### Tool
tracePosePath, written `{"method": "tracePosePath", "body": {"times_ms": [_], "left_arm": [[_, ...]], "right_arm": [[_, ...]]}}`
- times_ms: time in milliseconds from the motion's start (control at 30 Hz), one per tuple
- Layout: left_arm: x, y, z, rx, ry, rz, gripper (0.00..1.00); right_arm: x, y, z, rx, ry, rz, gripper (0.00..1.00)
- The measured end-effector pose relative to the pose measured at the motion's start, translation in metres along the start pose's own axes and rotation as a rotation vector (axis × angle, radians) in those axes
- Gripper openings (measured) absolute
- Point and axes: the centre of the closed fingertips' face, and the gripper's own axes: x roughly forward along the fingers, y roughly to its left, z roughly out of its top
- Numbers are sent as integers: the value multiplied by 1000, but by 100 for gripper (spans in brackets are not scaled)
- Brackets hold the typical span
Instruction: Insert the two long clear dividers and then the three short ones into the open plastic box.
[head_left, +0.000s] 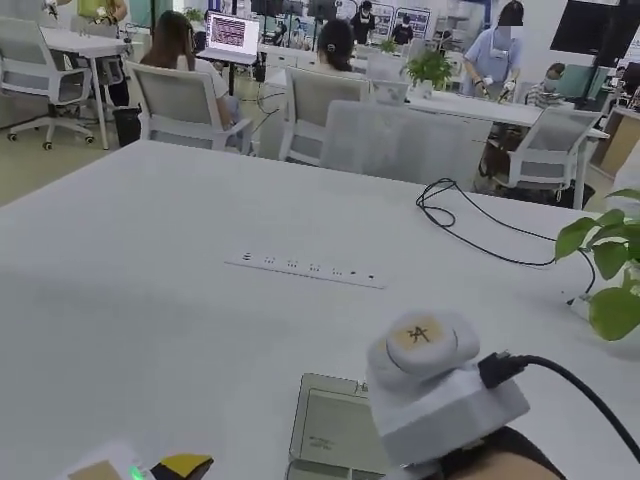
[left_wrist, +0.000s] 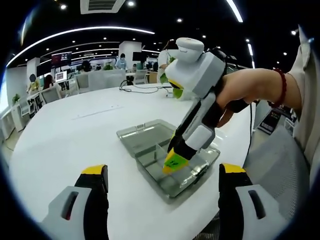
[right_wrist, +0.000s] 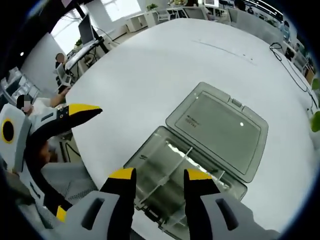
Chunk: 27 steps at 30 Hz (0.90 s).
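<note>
White desk (head_left: 150, 250) stretches beyond the open plastic box (right_wrist: 220, 125) at its near edge; left claw (left_wrist: 163, 170) released, right claw (right_wrist: 160, 174) parted above it

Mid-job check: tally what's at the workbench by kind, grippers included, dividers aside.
Grippers: 2, the left gripper and the right gripper
Open plastic box: 1
Power strip: 1
Loose black cable: 1
Green plant: 1
Total: 6
</note>
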Motion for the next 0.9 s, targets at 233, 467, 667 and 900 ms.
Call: {"method": "tracePosePath", "body": {"times_ms": [233, 467, 667, 900], "left_arm": [[-3, 3, 4, 12, -5, 20, 93], [-5, 3, 5, 21, 3, 34, 93], [-6, 2, 5, 23, 7, 40, 92], [-8, 4, 5, 33, 18, 51, 92]], "right_arm": [[-14, -3, -7, -69, -1, 12, 50], [-27, -15, -15, -80, -10, 6, 51], [-37, -23, -20, -93, -21, 5, 52], [-47, -35, -28, -141, -32, 17, 53]]}}
